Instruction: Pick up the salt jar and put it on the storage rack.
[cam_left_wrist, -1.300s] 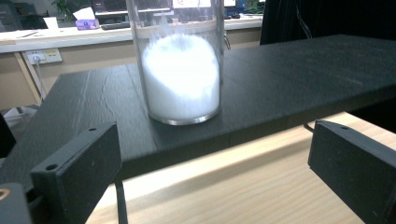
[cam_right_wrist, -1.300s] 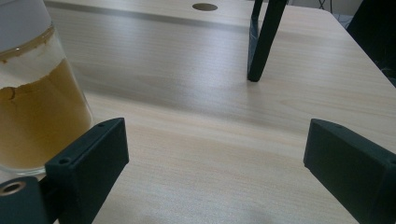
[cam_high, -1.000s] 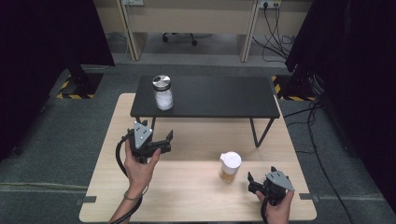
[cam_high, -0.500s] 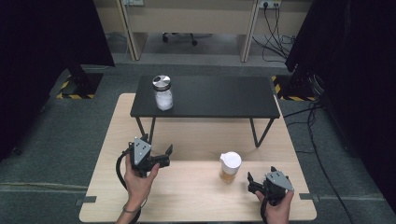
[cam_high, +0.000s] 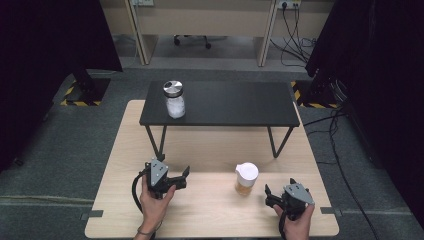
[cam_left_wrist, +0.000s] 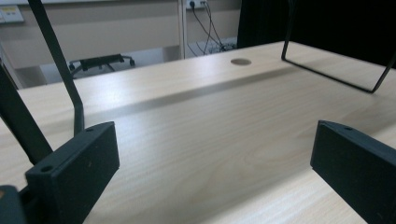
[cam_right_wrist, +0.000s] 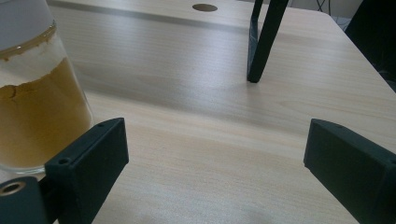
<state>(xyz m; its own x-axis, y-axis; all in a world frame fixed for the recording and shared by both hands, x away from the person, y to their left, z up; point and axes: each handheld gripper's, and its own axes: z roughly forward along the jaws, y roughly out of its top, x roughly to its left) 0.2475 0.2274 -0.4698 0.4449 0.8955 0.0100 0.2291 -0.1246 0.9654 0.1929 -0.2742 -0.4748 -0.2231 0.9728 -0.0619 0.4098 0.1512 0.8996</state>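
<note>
The jar (cam_high: 246, 178) stands upright on the tabletop (cam_high: 210, 210), white lid on top, yellow-brown powder inside; its long axis is vertical. All positions below are given from the jar.

The right gripper (cam_high: 272, 196) sits just beside the jar, on the side toward the person and to the right in the high view. Its jaws are spread wide and grasp nothing. In the right gripper view the jar (cam_right_wrist: 37, 93) stands just outside the left jaw, not between the jaws.

The left gripper (cam_high: 181, 176) lies well apart from the jar, to its left, low over the tabletop, jaws released and empty.

The right hand (cam_high: 295, 225) is the nearer one. A grasp likely calls for a short shift of that gripper toward the jar, to bring the jar between the jaws.

A black stand (cam_high: 220, 102) lies beyond the jar and carries a second jar (cam_high: 174, 99).
</note>
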